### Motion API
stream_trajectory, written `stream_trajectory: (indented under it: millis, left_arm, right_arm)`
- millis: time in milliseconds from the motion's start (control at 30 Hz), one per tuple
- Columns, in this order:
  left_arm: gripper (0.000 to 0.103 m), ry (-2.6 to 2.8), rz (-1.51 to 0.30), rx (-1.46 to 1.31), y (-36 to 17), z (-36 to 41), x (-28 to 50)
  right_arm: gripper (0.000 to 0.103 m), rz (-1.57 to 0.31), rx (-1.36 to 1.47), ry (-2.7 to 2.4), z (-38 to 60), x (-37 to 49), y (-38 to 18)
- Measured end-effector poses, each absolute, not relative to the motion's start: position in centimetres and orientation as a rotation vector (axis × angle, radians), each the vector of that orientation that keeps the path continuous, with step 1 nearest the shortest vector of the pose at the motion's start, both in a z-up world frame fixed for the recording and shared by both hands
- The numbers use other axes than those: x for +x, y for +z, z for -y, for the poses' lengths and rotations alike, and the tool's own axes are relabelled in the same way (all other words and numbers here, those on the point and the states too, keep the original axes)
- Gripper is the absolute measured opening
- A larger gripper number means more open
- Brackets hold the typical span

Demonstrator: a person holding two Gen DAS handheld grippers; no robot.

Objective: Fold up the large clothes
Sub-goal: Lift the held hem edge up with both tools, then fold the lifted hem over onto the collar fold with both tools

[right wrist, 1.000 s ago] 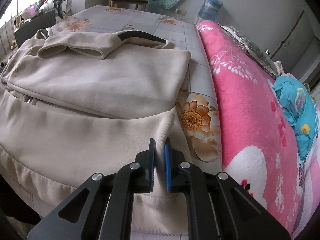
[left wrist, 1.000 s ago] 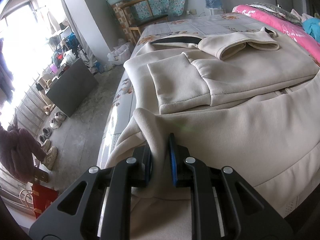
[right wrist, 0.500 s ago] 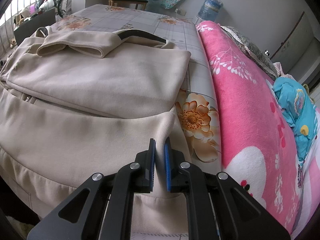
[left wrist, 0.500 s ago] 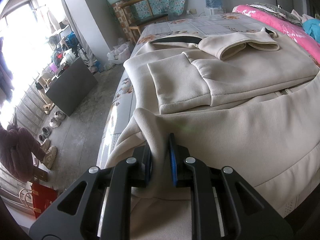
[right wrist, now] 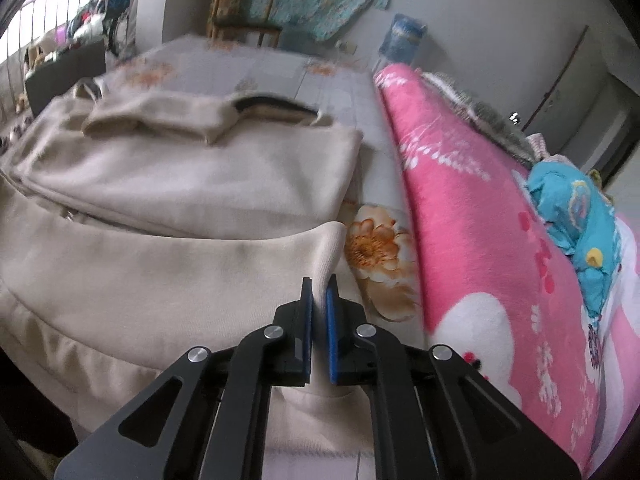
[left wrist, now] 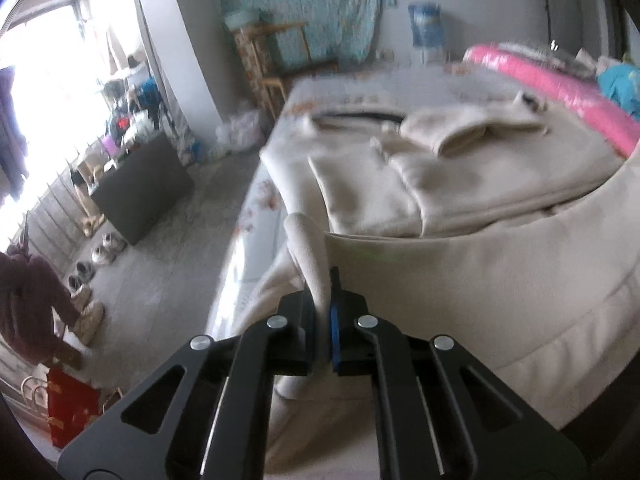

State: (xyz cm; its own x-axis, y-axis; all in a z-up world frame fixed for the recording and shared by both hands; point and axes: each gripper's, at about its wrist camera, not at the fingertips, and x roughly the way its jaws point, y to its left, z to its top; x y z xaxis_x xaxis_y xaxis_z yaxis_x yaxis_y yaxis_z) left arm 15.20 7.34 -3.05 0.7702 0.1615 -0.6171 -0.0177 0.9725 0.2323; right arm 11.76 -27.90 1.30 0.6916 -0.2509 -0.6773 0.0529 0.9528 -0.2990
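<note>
Since earlier, both tools (left (left wrist: 323,312), right (right wrist: 319,316)) clamped tighter, hem (right wrist: 324,248) lifted.

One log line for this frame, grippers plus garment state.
left gripper: shut on beige garment | right gripper: shut on same | lower edge pinched at both corners | bed

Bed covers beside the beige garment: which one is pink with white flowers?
It is the thick pink blanket along the right edge of the bed. The flat bed sheet under the beige garment is pale with orange flowers.
</note>
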Motion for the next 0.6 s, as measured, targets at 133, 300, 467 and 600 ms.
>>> stream_trajectory:
  millis: [133,300,467,600]
  left_arm:
    - [0.005,0.088,-0.588,0.210,-0.3,-7.1,11.7]
    - [0.005,0.067,-0.482,0.193,4.3,-6.9,9.9]
    - [0.005,0.017,-0.424,0.161,9.2,-8.1,14.2]
    - [0.005,-0.023,-0.476,0.155,10.2,-9.2,22.1]
  right_arm:
    - [0.006,-0.693,-0.201,-0.180,28.0,8.7,4.0]
    - [0.006,-0.568,-0.172,-0.176,28.0,7.3,8.1]
    - [0.006,-0.469,-0.178,-0.153,28.8,11.6,12.5]
    - [0.006,-0.469,-0.153,-0.128,29.7,19.0,14.1]
